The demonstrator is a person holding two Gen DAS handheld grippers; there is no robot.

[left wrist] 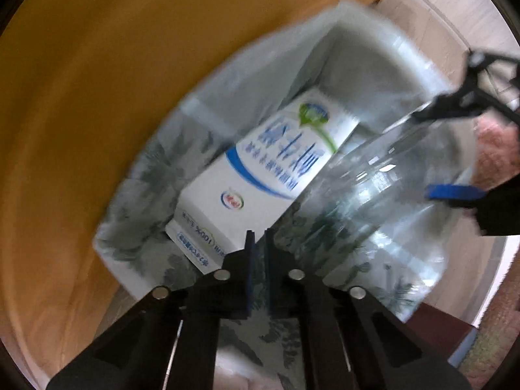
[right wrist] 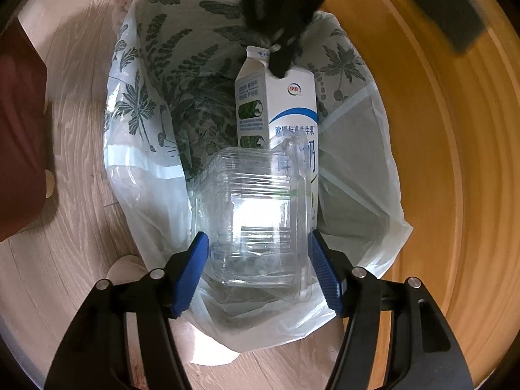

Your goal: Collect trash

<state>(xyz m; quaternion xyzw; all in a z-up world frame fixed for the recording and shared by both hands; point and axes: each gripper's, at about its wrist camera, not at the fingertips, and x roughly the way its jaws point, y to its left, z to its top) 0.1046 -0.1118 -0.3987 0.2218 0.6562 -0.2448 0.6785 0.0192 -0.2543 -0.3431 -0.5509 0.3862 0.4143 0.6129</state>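
Clamped on a clear plastic clamshell container [right wrist: 256, 224], my right hand-held gripper [right wrist: 260, 276] points steeply down over the open mouth of a white trash bag printed with green leaves [right wrist: 146, 104]. Its blue pads [right wrist: 195, 273] press the container's two sides, and the box hangs just above the bag's opening, its lid edge toward me.

Straight ahead of that hand-held gripper, just beyond the container, a white-and-blue milk carton [right wrist: 282, 104] stands inside the bag, gable top up and its long axis running away from my fingers and down into the bag. My left hand-held gripper [left wrist: 258, 260] comes in from the far side, pointing down at the carton's top ridge. In its own blurred view the jaws are together with no gap to speak of; whether the ridge is pinched between them I cannot tell, as the black body hides that spot in the right view.

From the left hand-held gripper, the carton [left wrist: 260, 175] lies directly below and ahead, the container [left wrist: 373, 201] off to its right with the other hand-held gripper [left wrist: 455, 191] on it.

Outside the bag are pale wood floor [right wrist: 81, 276] and a yellow-orange surface [right wrist: 455, 162] to my right.

As I judge it, the carton is already in, and the container needs only to drop beside it; the right hand is the nearer one for that.
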